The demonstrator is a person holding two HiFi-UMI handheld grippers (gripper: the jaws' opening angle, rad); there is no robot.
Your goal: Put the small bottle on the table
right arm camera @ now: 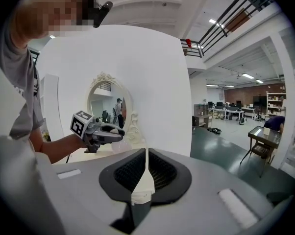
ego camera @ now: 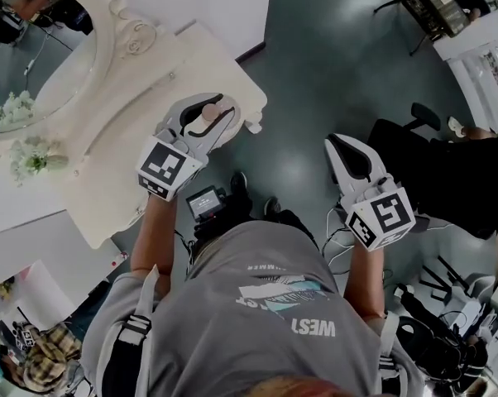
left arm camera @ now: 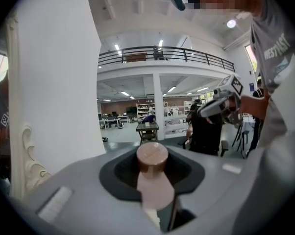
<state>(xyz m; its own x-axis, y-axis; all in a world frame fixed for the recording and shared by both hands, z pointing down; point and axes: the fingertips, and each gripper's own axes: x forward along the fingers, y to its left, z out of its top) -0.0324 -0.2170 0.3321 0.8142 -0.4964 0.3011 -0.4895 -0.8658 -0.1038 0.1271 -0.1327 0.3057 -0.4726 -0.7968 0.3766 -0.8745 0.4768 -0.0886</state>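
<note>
placing step: left gripper has its fingers clamped part-way shut on the small bottle, approx over the corner of the white surface, seemingly not down yet. next: lower till the base sits flat, then release. right gripper has its fingers pressed together, empty, out over the dark floor. oval mirror & flowers on the surface; big open workshop beyond.

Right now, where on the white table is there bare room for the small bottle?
Bare: the table top between the mirror frame and the front edge, left of the left gripper holding the small bottle. Crowded: the left end, by the flowers.
</note>
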